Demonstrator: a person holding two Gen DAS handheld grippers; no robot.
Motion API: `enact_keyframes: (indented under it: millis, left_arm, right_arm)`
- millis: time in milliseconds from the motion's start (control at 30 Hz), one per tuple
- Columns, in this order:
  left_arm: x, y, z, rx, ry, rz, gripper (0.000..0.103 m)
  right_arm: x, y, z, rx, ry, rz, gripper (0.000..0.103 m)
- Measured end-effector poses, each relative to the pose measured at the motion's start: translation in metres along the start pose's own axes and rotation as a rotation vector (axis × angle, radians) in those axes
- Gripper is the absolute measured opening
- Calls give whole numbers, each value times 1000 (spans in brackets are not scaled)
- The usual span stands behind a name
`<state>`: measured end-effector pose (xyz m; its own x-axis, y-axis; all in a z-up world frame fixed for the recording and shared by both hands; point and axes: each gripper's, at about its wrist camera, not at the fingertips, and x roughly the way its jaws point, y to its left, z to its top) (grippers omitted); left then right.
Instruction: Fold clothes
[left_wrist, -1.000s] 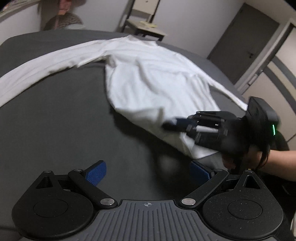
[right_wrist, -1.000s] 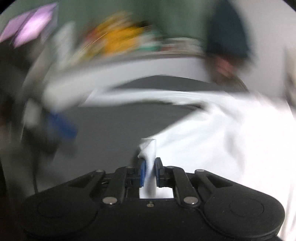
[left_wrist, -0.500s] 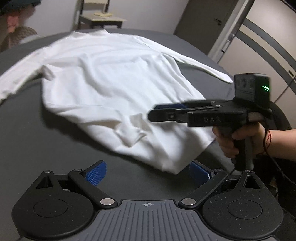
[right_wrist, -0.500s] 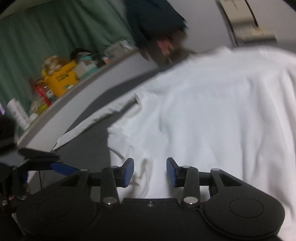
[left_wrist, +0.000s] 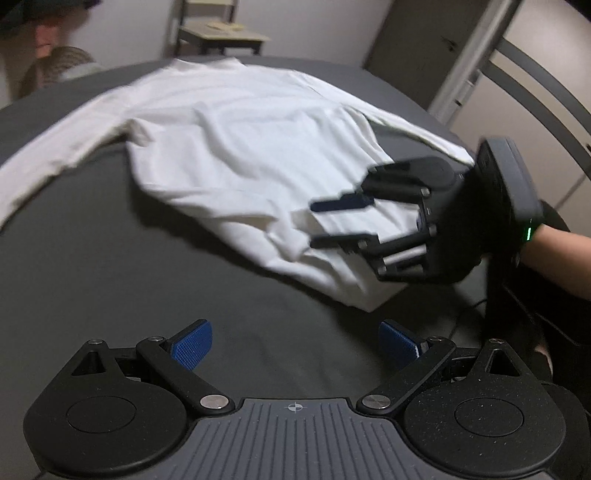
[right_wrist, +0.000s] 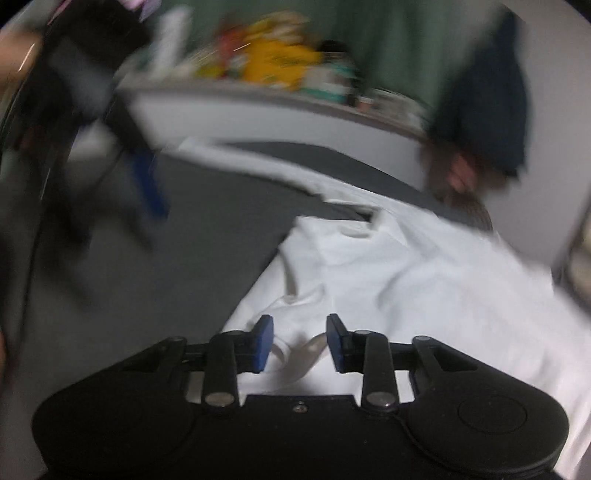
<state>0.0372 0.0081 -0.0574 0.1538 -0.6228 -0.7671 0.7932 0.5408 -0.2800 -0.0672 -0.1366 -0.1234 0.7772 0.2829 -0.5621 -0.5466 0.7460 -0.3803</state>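
My right gripper (right_wrist: 299, 341) hangs spread over the white long-sleeved shirt's (left_wrist: 240, 155) rumpled hem — possibly touching it — while my left gripper (left_wrist: 295, 341) gapes wide above the dark table (left_wrist: 110, 280).

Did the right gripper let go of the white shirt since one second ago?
Yes. The right gripper held a fold of the white shirt between shut pads then; now its jaws stand apart over the hem, gripping nothing.
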Motion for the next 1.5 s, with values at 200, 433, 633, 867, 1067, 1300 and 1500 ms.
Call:
enact_keyframes:
  millis: [200, 433, 633, 867, 1067, 1300, 1500]
  left_arm:
    - [-15, 7, -5, -9, -55, 34, 97]
    - [-10, -1, -5, 31, -77, 16, 97]
    - [-7, -3, -6, 29, -88, 14, 97]
    - [-14, -3, -9, 17, -93, 17, 97]
    - [-15, -1, -9, 5, -104, 23, 97]
    - [-18, -6, -2, 15, -112, 24, 97]
    - [-29, -2, -10, -3, -105, 7, 97]
  right_arm:
    - [-2, 14, 1, -268, 73, -52, 22]
    - [4, 20, 2, -391, 99, -66, 22]
    - [25, 34, -6, -571, 89, -144, 22]
    - [19, 39, -13, -660, 32, -144, 23]
    - [28, 48, -15, -696, 22, -174, 24]
    - [33, 53, -2, -691, -36, -188, 5]
    - [-15, 52, 31, -429, -256, -116, 5]
